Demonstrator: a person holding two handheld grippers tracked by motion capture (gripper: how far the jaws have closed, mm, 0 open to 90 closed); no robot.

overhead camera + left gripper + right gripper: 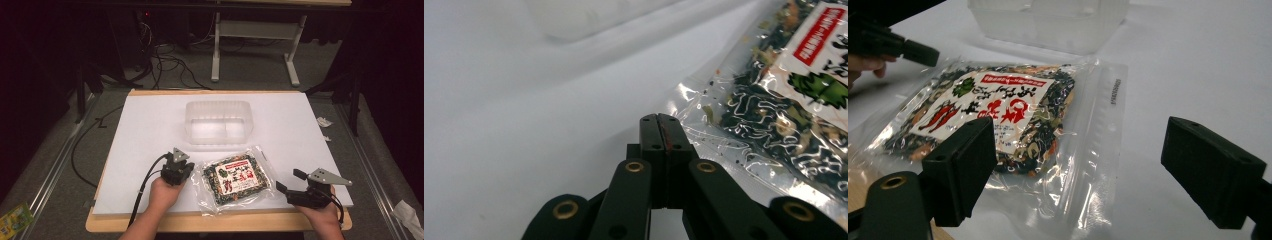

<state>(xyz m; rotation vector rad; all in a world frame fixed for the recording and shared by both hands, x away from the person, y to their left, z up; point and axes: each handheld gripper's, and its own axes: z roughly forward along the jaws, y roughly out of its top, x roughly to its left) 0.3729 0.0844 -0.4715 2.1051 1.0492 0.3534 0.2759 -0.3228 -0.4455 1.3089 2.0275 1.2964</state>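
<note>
Nearest to me, my right gripper [288, 182] sits at the near right corner of the white board [150, 130], its jaws spread wide with nothing between them. In the right gripper view they bracket the clear sealed edge of the food bag [998, 117], pointing toward its right side but not touching it. If I close from here I judge I would pinch only thin, slippery film. It could slide out, or the heavy filled part could swing and drag when I lift.

My left gripper [181, 163] rests just beside the bag's left edge, jaws pressed fully together and empty. In the left gripper view the closed tips [662, 131] lie right at the crinkled plastic border of the bag [774, 115]. I cannot quite tell whether they touch the film. Pushing forward with shut jaws would shove or crumple the bag rather than grip it, and might skate it toward the right.

The bag [235, 177] lies flat on the near middle of the board, between my two tools, label up. It is loosely filled, so I expect it to sag and shift its contents when raised from one edge.

Farther off, the clear plastic tub [218, 121] stands open and empty, just beyond the bag. It looks light; a bag dragged or dropped against its near wall could tip it or slide it away.
</note>
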